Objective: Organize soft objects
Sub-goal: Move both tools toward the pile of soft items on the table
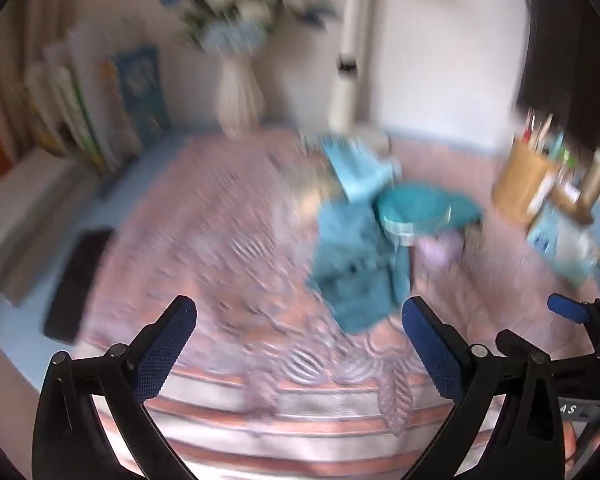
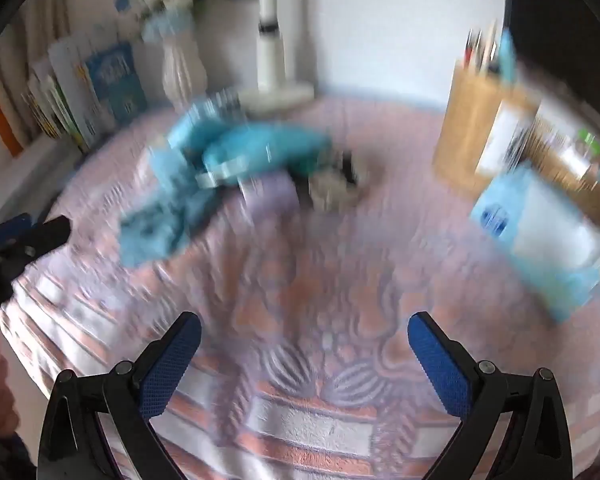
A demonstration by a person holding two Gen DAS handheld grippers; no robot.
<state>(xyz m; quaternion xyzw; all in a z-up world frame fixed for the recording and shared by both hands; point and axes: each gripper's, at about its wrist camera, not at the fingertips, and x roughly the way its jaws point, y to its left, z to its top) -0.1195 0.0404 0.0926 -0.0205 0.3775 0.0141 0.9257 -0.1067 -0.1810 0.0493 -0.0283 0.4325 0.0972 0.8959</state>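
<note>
Two blue-padded grippers, left (image 1: 299, 322) and right (image 2: 304, 338), are held spread wide and empty above a pink patterned woven cloth (image 2: 300, 280). A heap of teal terry towels (image 1: 356, 264) is seen mid-cloth, ahead, untouched.

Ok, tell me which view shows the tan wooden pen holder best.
The right wrist view: the tan wooden pen holder appears large there, its front face and the pens sticking out of its top visible, though motion-blurred. The left wrist view shows the same holder smaller, tilted near the right edge, equally blurred.
</note>
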